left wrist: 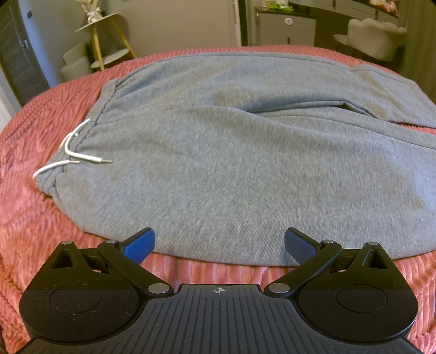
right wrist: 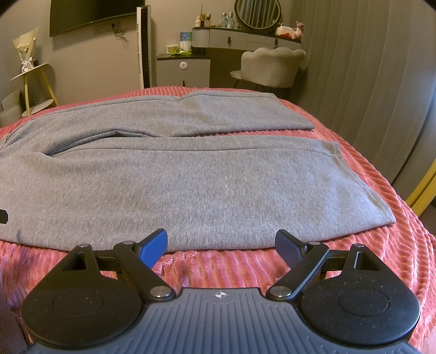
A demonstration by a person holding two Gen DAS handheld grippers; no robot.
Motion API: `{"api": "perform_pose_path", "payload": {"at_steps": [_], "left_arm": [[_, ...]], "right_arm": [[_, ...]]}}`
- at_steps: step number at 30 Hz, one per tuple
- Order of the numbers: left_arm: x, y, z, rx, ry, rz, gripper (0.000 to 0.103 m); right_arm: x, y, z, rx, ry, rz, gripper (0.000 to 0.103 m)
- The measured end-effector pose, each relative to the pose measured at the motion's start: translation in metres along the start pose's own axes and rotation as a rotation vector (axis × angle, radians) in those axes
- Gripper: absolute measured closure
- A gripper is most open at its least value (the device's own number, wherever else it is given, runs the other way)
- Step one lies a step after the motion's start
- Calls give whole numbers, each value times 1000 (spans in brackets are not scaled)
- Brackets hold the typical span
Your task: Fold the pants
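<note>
Fingers first: the left gripper (left wrist: pixel 219 242) has its blue pads (left wrist: pixel 139 245) spread wide with nothing between them, sitting right at the near edge of the grey pants (left wrist: pixel 231 152), and I honestly can't tell if the tips touch the fabric or just hang over it. Same deal with the right gripper (right wrist: pixel 221 243), blue pads (right wrist: pixel 154 246) splayed wide and empty, poised at the near hem side of the lower leg. Pants are laid out flat on the pink ribbed bedspread (left wrist: pixel 32 217), waistband off to the left with the white drawstring (left wrist: pixel 73 152) flopped across it, the two legs running to the right and lying side by side, a thin strip of bedspread showing between them near the cuffs in the right view. Nothing sits between either gripper and the cloth. Past the bed there's a yellow-legged side table (right wrist: pixel 35 87), a tall white tower fan (right wrist: pixel 144 46), a grey vanity desk (right wrist: pixel 231 38) with a round mirror (right wrist: pixel 257 13) and bottles, and a scalloped chair (right wrist: pixel 269 65). Waistband is cut off in the right view, cuffs are cut off in the left view. A small dark thing at the right view's left edge is too clipped to identify.
</note>
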State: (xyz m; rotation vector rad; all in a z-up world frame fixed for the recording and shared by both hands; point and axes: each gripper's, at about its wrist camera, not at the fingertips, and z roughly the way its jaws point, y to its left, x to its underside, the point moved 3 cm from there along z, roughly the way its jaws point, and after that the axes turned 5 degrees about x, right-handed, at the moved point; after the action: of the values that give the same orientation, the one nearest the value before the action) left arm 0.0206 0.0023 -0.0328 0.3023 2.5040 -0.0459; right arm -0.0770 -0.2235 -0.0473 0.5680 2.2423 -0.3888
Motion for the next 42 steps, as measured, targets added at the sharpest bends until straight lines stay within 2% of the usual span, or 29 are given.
{"api": "perform_pose_path", "payload": {"at_steps": [25, 31, 37, 42], "left_arm": [[-1, 2, 1, 9, 16, -7, 0], [-1, 3, 0, 13, 16, -12, 0], [-2, 3, -2, 6, 11, -11, 0], [-3, 3, -1, 0, 12, -5, 0]], "right_arm": [[1, -1, 0, -8, 7, 8, 16], [0, -3, -2, -35, 4, 30, 16], [-3, -16, -1, -132, 11, 132, 16], [-4, -19, 1, -123, 16, 159, 16]]}}
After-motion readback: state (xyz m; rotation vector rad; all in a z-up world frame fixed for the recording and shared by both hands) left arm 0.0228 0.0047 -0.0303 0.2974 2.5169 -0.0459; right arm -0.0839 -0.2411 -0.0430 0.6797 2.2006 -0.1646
